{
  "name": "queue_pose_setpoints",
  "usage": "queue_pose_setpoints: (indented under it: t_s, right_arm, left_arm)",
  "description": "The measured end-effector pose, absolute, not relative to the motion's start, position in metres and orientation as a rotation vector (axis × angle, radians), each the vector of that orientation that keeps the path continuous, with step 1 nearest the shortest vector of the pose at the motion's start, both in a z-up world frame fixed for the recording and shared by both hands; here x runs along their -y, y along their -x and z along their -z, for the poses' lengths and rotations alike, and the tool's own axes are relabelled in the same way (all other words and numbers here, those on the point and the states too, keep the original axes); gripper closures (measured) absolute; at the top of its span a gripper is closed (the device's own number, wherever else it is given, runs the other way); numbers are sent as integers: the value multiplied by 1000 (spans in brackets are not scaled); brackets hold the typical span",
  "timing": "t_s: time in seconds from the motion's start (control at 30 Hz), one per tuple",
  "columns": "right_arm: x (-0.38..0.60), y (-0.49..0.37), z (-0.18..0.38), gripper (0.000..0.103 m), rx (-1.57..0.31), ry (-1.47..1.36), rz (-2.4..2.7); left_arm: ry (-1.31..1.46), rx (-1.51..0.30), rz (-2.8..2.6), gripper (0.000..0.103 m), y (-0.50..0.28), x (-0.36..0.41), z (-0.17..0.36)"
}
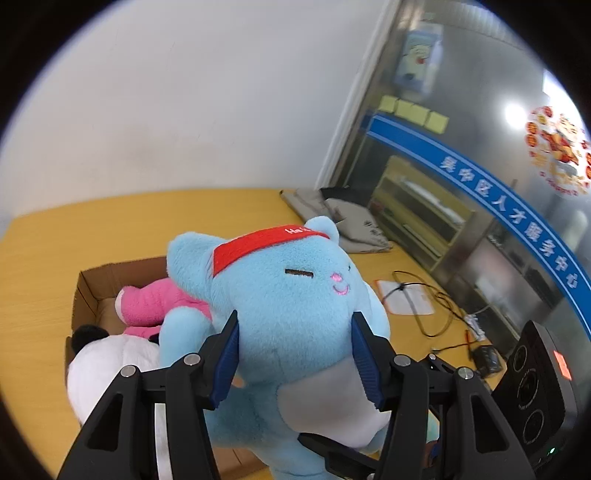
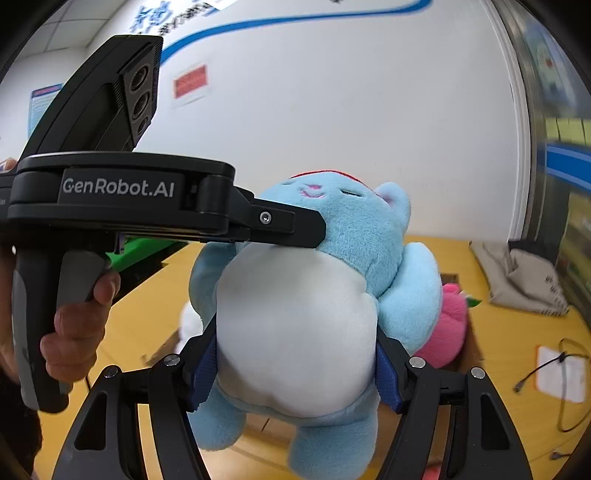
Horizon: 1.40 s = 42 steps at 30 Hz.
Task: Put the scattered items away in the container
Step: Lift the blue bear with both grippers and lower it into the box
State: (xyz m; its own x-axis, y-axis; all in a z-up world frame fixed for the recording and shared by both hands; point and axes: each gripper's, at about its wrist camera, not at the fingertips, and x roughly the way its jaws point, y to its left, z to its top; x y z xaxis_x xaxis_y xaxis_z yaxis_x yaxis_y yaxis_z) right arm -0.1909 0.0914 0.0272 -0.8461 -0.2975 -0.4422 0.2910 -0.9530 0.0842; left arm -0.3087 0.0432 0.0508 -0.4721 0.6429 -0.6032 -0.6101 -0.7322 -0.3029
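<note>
Blue plush cat [image 1: 295,295] with red headband is held above the cardboard box [image 1: 86,291]. Left gripper [image 1: 293,354] clamps its head; right gripper [image 2: 295,373] clamps its white belly. Pink plush [image 1: 155,302] lies in box.

- A plain white wall [image 1: 177,110] stands behind the yellow wood-grain table [image 1: 44,254].
- A glass partition [image 1: 480,122] on the right carries a blue band with white characters [image 1: 491,192], yellow sticky notes [image 1: 413,110] and a red festive sticker [image 1: 557,147].
- Grey folded cloth [image 1: 332,214] lies at the table's far corner.
- A blue curved stripe [image 2: 295,18] and a red-and-white sign [image 2: 190,85] mark the wall.
</note>
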Motion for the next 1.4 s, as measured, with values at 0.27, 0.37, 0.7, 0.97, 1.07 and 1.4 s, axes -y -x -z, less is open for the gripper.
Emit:
queue_pose_setpoints:
  t_s: [0.27, 0.37, 0.7, 0.97, 1.07, 1.4]
  right_arm:
    - [-87, 239, 56, 27, 79, -839, 2769]
    - [-89, 236, 74, 27, 59, -899, 2772]
    - [-77, 231, 97, 26, 15, -1133, 2708]
    - [-86, 230, 97, 3, 49, -1185, 2677]
    - [-104, 217, 89, 2, 142, -1187, 2694]
    - [-92, 166, 83, 5, 1, -1242, 2797]
  left_arm:
    - [1129, 89, -2143, 49, 353, -50, 39]
    - [1128, 57, -2124, 49, 342, -55, 52]
    - [1205, 51, -2134, 47, 334, -52, 83]
    - [1203, 48, -2196, 33, 320, -51, 73]
    - [1203, 24, -2267, 35, 300, -36, 68]
    - [1302, 29, -2272, 45, 248, 1, 108]
